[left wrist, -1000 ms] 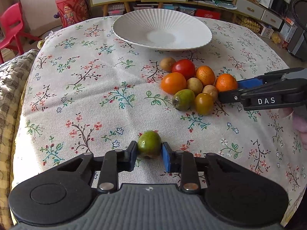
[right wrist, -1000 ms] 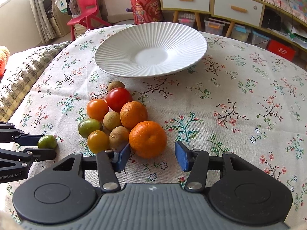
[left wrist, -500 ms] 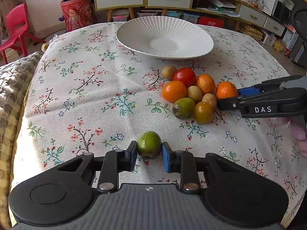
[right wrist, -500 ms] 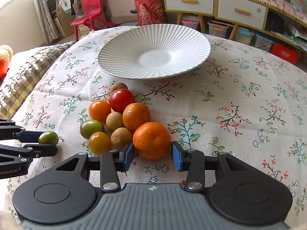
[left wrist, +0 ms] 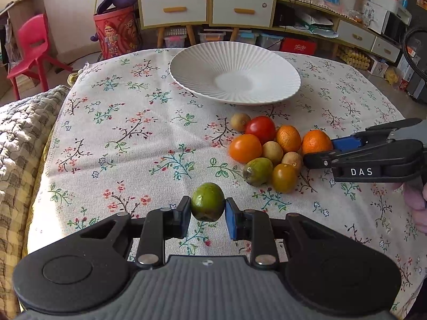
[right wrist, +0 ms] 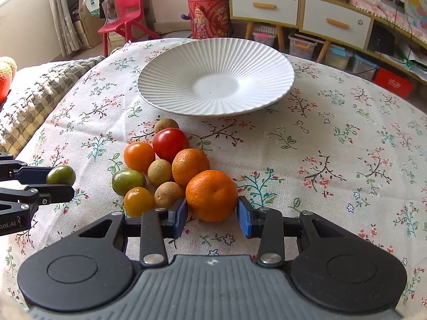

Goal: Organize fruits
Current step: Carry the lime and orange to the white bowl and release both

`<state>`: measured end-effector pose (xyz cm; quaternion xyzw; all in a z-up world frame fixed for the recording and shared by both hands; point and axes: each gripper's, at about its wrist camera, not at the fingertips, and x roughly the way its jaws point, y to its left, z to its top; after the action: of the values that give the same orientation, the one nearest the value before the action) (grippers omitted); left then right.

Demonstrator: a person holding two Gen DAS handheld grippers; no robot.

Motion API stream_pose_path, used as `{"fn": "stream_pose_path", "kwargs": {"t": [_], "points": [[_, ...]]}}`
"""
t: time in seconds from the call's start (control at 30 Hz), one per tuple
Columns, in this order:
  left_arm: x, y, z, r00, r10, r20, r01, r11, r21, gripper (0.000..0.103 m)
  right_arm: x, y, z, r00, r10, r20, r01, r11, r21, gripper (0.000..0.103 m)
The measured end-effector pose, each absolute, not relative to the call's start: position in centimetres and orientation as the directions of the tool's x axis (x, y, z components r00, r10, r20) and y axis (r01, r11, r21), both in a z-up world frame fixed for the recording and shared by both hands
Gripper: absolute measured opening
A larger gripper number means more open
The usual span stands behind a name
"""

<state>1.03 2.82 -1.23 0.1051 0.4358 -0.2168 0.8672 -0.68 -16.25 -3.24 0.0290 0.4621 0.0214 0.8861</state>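
Two Fruits Gripped Beside the White Plate

Two grippers are seen over a floral tablecloth (left wrist: 133, 122), on which a ribbed white plate (right wrist: 170, 90) is set. Just in front of the plate a cluster of small fruits (right wrist: 160, 160) is gathered. At the cluster's near edge, an orange (right wrist: 211, 195) is clamped between the blue pads of the right gripper (right wrist: 212, 214). Farther from the plate, and apart from the cluster, a small green fruit (left wrist: 207, 201) is pinched between the closed jaws of the left gripper (left wrist: 207, 213), seemingly raised off the cloth.
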Motion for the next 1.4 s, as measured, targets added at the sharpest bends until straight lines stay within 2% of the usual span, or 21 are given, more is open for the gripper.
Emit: {"fn": "stream_pose_path", "kwargs": {"t": [0.73,1.13,1.4], "points": [[3.1,1.3,1.0,0.598,-0.334,-0.729,0.411,0.908,-0.079,0.008,1.1,-16.7,0.2,0.654,0.097,-0.751,0.018,0.989,0.144,0.036],[7.3,-1.3,1.9,0.628,-0.319,-0.71,0.424,0.905,-0.031,0.008,4.5,-17.8,0.2,0.683,0.103,-0.723,0.024,0.986,0.163,0.036],[9.6,-2.4,0.9,0.638,-0.353,-0.685,0.453,0.891,-0.038,0.008,6.2,-19.0,-0.9,0.678,0.099,-0.729,0.057,0.981,0.186,0.036]]}}
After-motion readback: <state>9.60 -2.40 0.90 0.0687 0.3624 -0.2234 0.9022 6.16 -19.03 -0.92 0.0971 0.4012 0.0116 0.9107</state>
